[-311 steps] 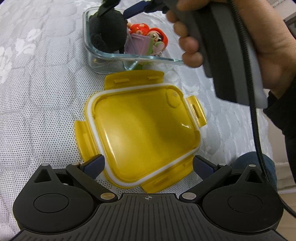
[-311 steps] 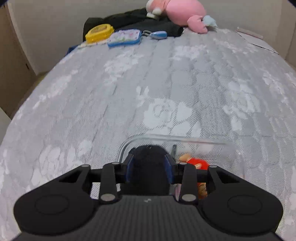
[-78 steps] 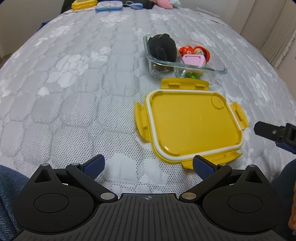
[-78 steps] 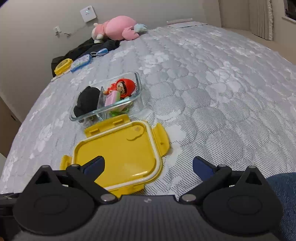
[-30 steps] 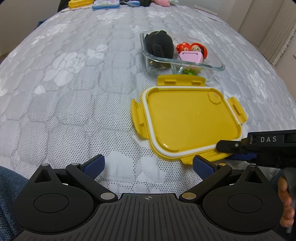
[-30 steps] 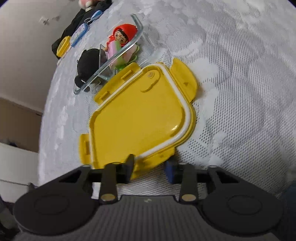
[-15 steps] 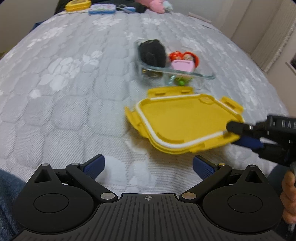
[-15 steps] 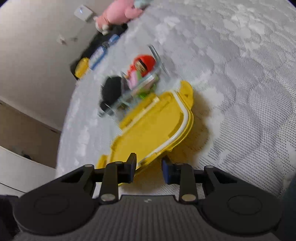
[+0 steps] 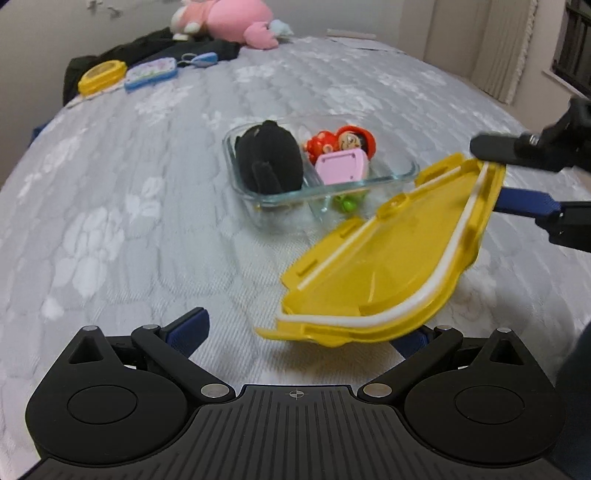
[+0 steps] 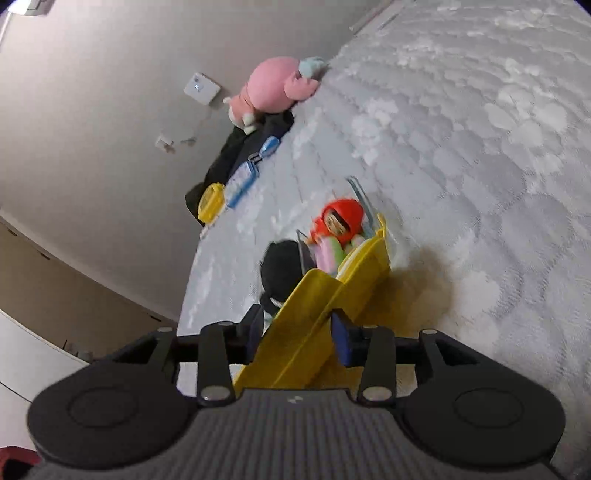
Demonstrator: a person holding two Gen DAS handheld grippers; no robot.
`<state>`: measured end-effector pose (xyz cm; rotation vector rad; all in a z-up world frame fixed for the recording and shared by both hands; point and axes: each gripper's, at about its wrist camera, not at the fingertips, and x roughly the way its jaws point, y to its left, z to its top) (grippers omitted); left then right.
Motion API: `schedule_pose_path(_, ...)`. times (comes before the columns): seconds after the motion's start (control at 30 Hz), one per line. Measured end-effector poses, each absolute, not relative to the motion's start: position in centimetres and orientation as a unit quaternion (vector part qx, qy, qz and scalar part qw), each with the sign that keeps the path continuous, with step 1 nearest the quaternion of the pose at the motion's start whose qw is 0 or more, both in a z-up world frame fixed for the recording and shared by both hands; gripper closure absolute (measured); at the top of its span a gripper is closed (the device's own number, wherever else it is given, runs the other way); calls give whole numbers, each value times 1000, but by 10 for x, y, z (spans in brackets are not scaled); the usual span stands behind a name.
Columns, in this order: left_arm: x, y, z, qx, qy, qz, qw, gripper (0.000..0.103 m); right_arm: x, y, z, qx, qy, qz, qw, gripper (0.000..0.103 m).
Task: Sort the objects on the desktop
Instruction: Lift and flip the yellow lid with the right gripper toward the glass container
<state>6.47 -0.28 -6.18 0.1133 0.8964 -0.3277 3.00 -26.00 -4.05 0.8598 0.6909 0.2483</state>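
Observation:
A yellow clip lid hangs tilted above the quilted mattress, its right end raised. My right gripper holds that raised edge. In the right wrist view the lid lies slantwise across the gap of the right gripper. The jaws are opening, with both pads still touching the lid. Behind the lid stands a glass container with a black soft toy, a red-hooded doll and a pink piece inside. My left gripper is open and empty, and the lid's low end hangs just over its right finger.
At the far end of the mattress lie a pink plush, dark cloth, a round yellow case and a blue-rimmed case. A curtain hangs at the right. Bare mattress lies left of the container.
The lid's held end has risen and the lid tilts more steeply. The right jaws stand wider than half a second ago. The left gripper has shifted and rolled, and the lid's low end is now close to it.

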Motion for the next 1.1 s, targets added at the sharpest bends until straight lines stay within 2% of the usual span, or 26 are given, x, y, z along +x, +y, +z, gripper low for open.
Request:
schedule_pose_path(0.5,104,-9,-63,60,381,-155,909,0,46,-266,-43,408,291,115,858,38)
schedule_pose_path(0.67,122,0,-67,26,387,-150,909,0,40,-279,-43,430,262,109,857,35)
schedule_pose_path(0.8,135,8,-72,-8,410,-143,901,0,35,-283,-38,406,232,71,881,34)
schedule_pose_path(1.1,146,20,-60,-45,383,-147,911,0,42,-286,-55,407,258,26,876,31)
